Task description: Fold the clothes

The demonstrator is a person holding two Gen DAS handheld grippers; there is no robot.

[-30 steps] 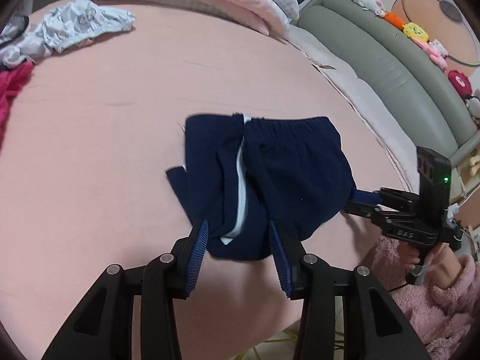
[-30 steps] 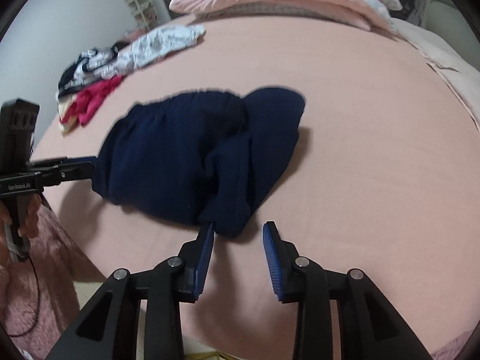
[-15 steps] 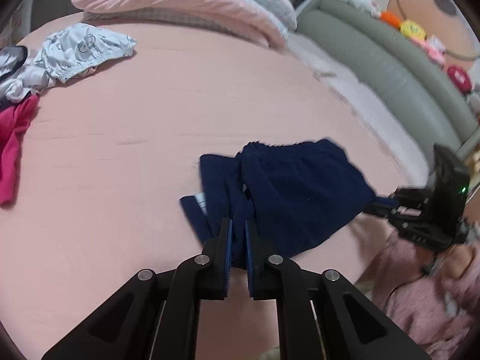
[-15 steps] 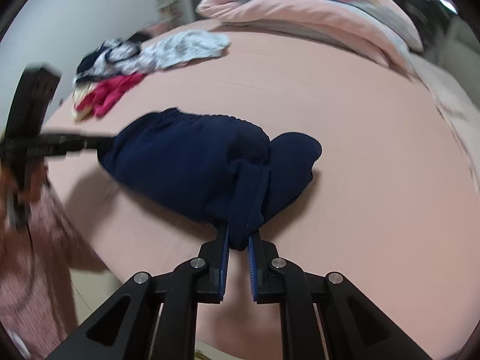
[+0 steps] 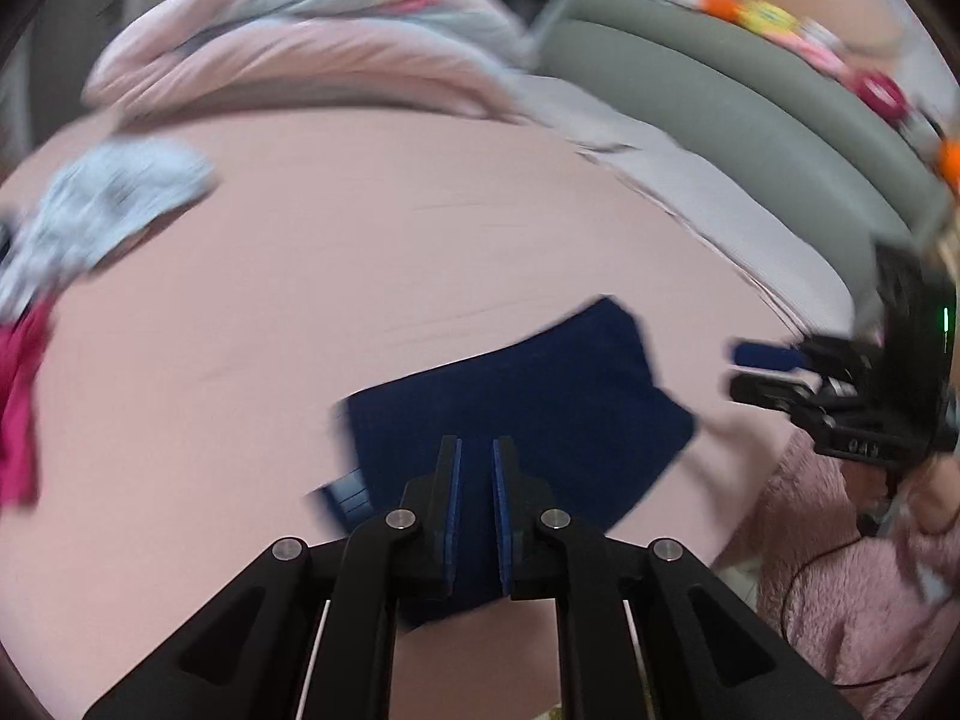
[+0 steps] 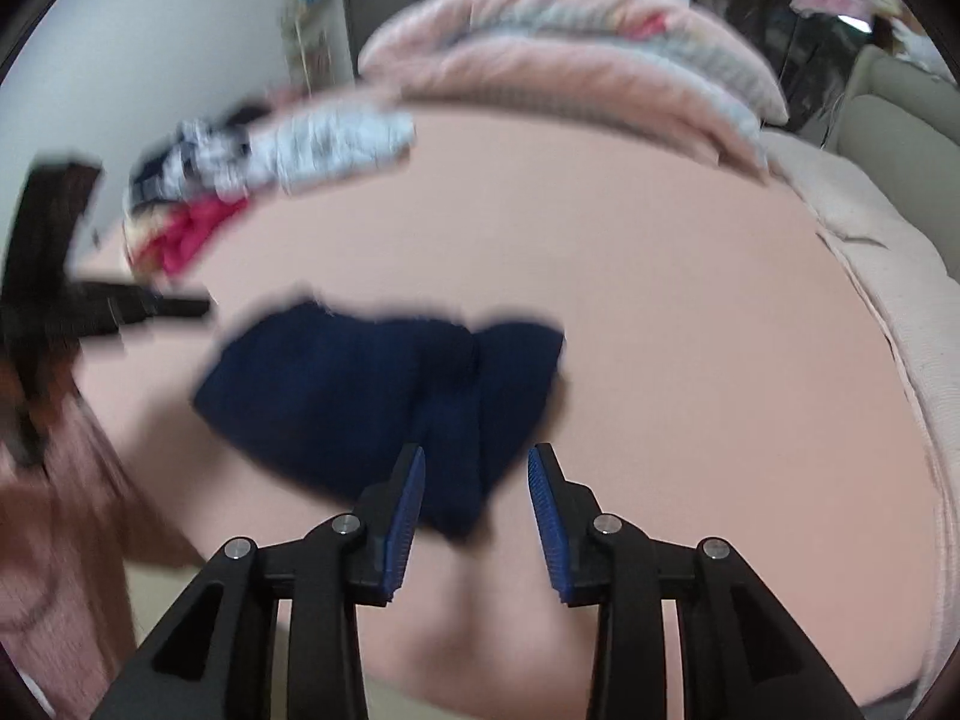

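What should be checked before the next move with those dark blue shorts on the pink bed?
1. Left gripper shut on the navy shorts: ok, cloth sits between its closed pads.
2. Right gripper holding the shorts: not ok, its jaws are opening; cloth lies between them but the pads stand clear of it.
3. Shorts lifted off the bed sheet: cannot tell, the pictures are blurred.
4. Bare sheet beyond the shorts for laying them flat: ok.
5. Pile of other clothes out of the way: ok, it lies apart at the far edge of the bed.
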